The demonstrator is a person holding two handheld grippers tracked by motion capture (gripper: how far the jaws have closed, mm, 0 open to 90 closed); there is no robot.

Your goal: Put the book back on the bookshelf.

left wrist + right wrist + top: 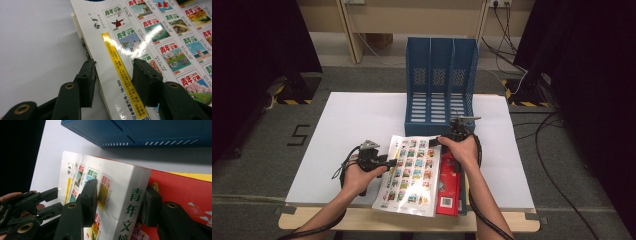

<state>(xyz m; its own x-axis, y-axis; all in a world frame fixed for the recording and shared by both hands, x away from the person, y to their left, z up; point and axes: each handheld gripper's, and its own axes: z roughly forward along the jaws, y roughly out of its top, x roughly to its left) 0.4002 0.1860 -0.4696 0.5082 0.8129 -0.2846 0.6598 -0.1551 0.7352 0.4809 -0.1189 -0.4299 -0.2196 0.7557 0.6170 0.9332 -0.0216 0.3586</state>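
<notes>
White tabletop [347,130] on a wooden base, grey carpet around, dark curtains at both sides. Blue three-slot file rack [439,85] at the far edge, slots bare. White magazine [411,172] with rows of small cover pictures lies at the near edge, overlapping a red booklet [451,187]; long axis runs near to far, slightly tilted. Left gripper [113,72]: jaws parted astride its free edge, unclenched. Right gripper [120,200]: jaws flank the spine; contact unclear.
</notes>
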